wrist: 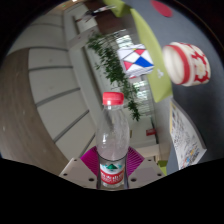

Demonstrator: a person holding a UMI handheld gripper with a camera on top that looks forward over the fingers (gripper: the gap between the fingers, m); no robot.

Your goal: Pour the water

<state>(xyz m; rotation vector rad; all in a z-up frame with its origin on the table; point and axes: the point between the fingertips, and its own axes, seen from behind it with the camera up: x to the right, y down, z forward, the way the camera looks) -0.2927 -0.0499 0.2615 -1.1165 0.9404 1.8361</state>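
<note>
A clear plastic water bottle (112, 138) with a red cap (113, 99) and a red, white and green label stands up between my fingers. My gripper (111, 166) is shut on the bottle, low on its body at the label, and both pink pads (92, 160) press against its sides. A red-and-white cup (187, 63) stands beyond the bottle to the right, on a green tabletop (160, 88). The whole scene looks tilted. The bottle's base is hidden below the fingers.
A leafy green plant (108, 55) and a white carton with a red and blue pattern (140, 62) stand beyond the bottle, left of the cup. A printed sheet (186, 135) lies at the right. Grey steps or flooring (45, 90) fill the left.
</note>
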